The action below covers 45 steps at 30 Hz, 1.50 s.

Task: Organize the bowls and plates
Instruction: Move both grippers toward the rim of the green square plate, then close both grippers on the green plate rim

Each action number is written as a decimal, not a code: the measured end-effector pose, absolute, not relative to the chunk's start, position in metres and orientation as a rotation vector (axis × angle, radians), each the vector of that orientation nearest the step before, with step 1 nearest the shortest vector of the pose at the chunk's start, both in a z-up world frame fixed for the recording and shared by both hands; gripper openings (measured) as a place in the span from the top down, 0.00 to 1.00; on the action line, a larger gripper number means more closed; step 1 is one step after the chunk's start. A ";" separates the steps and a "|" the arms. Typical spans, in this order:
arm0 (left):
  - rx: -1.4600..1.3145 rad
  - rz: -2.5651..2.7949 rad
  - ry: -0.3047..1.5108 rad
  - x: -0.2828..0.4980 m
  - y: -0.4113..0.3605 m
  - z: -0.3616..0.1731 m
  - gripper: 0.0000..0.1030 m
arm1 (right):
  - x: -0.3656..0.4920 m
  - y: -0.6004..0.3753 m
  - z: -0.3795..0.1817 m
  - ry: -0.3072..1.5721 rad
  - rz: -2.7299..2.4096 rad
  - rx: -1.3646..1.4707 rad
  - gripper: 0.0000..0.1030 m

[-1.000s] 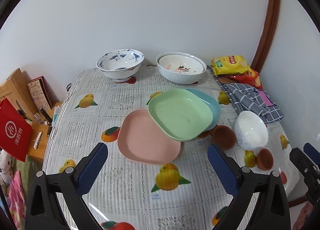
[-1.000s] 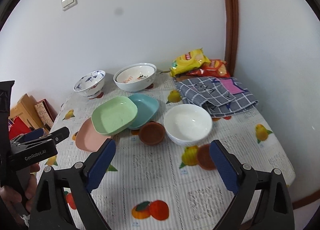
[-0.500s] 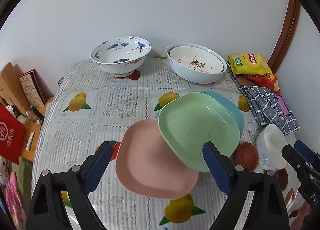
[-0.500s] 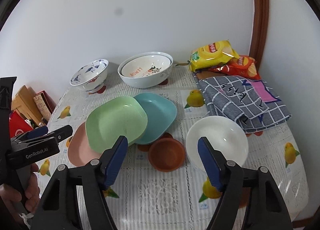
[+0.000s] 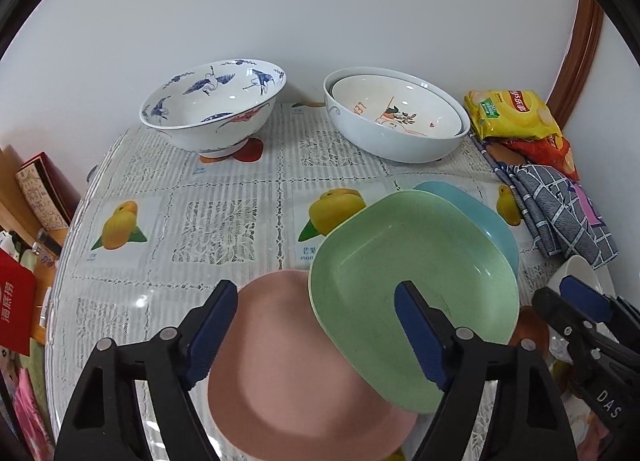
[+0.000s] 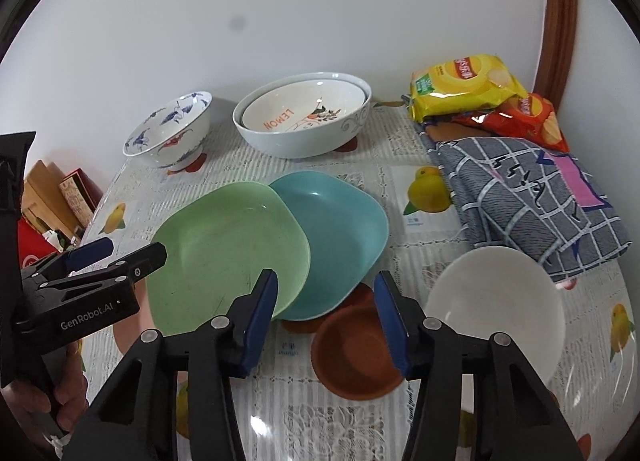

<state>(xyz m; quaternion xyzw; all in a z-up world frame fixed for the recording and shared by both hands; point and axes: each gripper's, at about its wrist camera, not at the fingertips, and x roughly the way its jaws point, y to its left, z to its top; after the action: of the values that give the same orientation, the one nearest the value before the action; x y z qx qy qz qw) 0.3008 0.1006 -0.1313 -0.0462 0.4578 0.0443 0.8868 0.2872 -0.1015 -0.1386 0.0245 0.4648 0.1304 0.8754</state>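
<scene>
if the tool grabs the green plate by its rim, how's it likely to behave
The green plate looks like matte moulded plastic, so probably stiff, light and not fragile. It rests tilted across the pink plate and teal plate, so it may rock or slide off when nudged. Its smooth raised rim could slip from a shallow pinch.

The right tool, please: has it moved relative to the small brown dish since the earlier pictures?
Yes. The right tool has advanced toward the brown dish, which now sits between its open jaws, and it has drawn closer to the green plate.
</scene>
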 end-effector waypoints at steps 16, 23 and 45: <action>-0.089 0.044 0.973 0.329 0.100 -0.154 0.50 | 0.318 -0.080 -0.175 1.039 0.300 0.045 0.60; -0.112 -0.003 0.988 0.334 0.100 -0.161 0.83 | 0.324 -0.076 -0.188 1.068 0.318 0.057 0.87; -0.131 -0.060 0.872 0.275 0.080 -0.086 0.87 | 0.273 -0.109 -0.110 0.949 0.258 0.113 0.90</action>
<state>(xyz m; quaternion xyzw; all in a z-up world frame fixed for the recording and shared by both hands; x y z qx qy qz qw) 0.2755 0.0805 -0.0859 -0.0636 0.4218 -0.0288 0.9040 0.2733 -0.1086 -0.1097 0.0545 0.4553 0.1240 0.8800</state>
